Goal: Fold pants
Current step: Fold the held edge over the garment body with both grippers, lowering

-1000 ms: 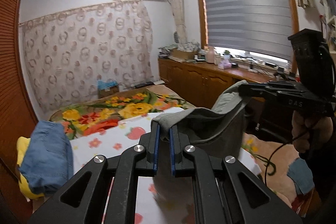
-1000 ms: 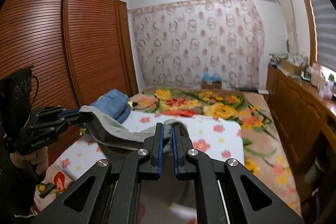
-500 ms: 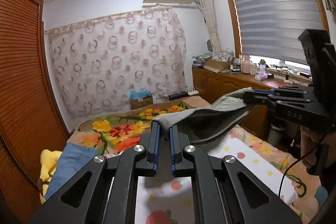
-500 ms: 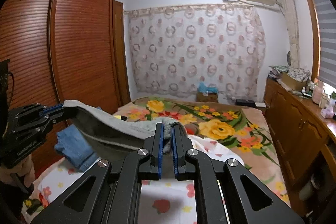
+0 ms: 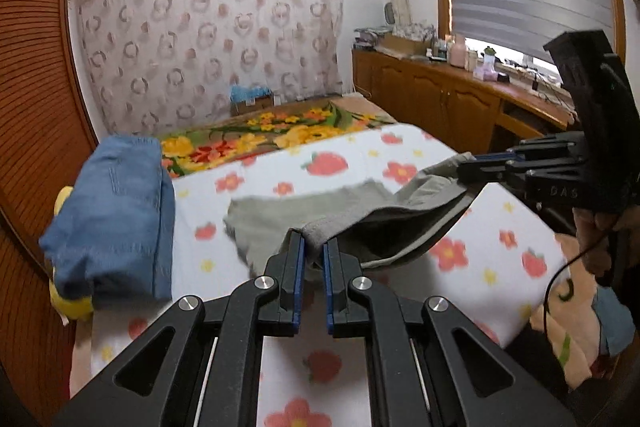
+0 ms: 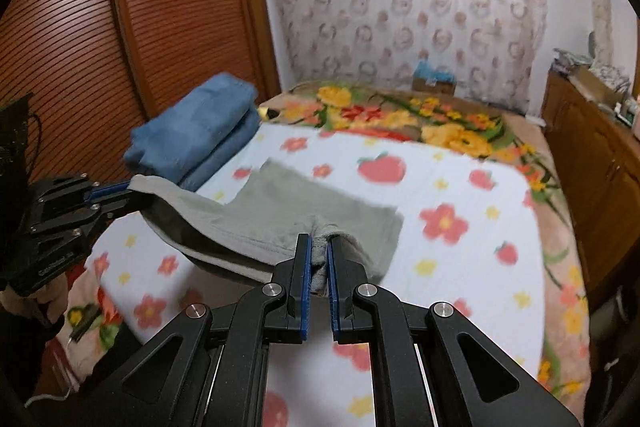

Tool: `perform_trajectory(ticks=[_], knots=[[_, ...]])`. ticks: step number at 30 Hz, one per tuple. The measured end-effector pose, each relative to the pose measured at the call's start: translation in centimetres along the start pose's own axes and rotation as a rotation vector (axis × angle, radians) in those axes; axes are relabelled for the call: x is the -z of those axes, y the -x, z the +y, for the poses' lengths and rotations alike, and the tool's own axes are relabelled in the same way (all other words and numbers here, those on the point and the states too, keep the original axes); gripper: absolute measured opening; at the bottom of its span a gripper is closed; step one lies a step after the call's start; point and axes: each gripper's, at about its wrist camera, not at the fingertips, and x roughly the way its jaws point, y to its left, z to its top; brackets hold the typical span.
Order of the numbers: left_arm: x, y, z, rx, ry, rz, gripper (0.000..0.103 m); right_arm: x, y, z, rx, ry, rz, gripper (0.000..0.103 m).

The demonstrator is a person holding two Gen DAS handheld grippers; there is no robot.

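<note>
**Item: pants (image 5: 360, 211), grey-green, one pair.**

Handling, as we judged it: soft and limp, light enough to hang from two pinches, and sagging wherever it was unsupported. The cloth looked matte, not slippery, and in no way fragile. We judged the best hold to be the two corners of one edge, kept well apart so that the span between stayed taut. That was how it was held.

Left tongs (image 5: 314, 247): clenched on a bunched corner of the pants, with the cloth squeezed between the blue pads.

Right tongs (image 6: 318, 249): likewise clenched on a gathered corner, with a wad of fabric between the pads. A hand (image 5: 612, 227) carried this tool at the right edge of the left view.

Location: over the white flowered sheet (image 5: 400, 147) on the bed. The near edge was lifted between the two tongs; the far part already lay flat on the sheet.

Appearance: plain, unpatterned, with a darker underside in shadow. The lying part looked roughly rectangular, with a straight far edge. We could not tell waistband from hem.

Neighbours, left: folded jeans (image 5: 116, 211) near the sheet's edge, apart from the pants, lying over something yellow (image 5: 74, 303).

Status, by our judgement: a fold under way, and the held edge not yet laid down.
</note>
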Motion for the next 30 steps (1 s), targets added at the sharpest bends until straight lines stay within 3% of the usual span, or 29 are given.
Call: perform_trajectory(ticks=[14,30], knots=[[3.9,0.3,-1.9,0.038,0.026,0.045,0.009,4.8,0.3,-0.4,-0.021,-0.044,0.08,0.007],[6.0,0.2,-2.6,0.059,0.036,0.069,0.009,6.4,0.1,-0.3,-0.037,-0.075,0.104,0.007]])
